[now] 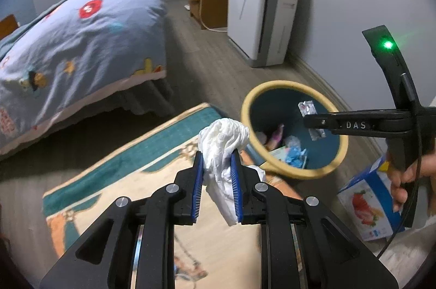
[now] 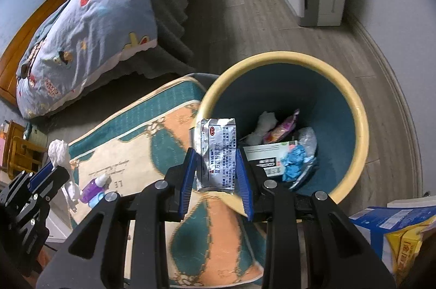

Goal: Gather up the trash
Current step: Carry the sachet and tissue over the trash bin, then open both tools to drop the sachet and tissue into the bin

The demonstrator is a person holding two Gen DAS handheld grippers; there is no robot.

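In the left wrist view, a crumpled white tissue point(image 1: 224, 152) is held between the blue pads point(image 1: 236, 188) of the left gripper point(image 1: 218, 155), the fingers drawn narrow around it. The wad is carried above the rug point(image 1: 152, 136), just short of the bin point(image 1: 294, 131), whose yellow rim lies beside it to the right. The right gripper point(image 1: 313, 122) is seen from the side over the bin's mouth with a foil sachet point(image 1: 308, 109) at its tip. A blue box point(image 1: 368, 204) stands on the floor near the bin.

In the right wrist view, the sachet point(image 2: 218, 152) is pinched flat between the right gripper's point(image 2: 216, 155) fingers, which are closed narrowly on its two side edges. It is held upright over the bin's point(image 2: 283, 60) near rim; wrappers, a carton and blue scraps already lie inside. At the left edge the left gripper point(image 2: 54, 166) is seen with the tissue point(image 2: 58, 150) at its tip. A small purple bottle point(image 2: 94, 188) remains on the rug point(image 2: 152, 122).

The tissue is judged light, soft and compressible; it can be taken anywhere in its bulk but may cling to the ribbed pads on release. The sachet is judged thin, light, slick and flexible, best gripped across its sealed edges, and likely to flutter when dropped. The bottle is judged rigid and likely to roll; its body would be the place to grip.
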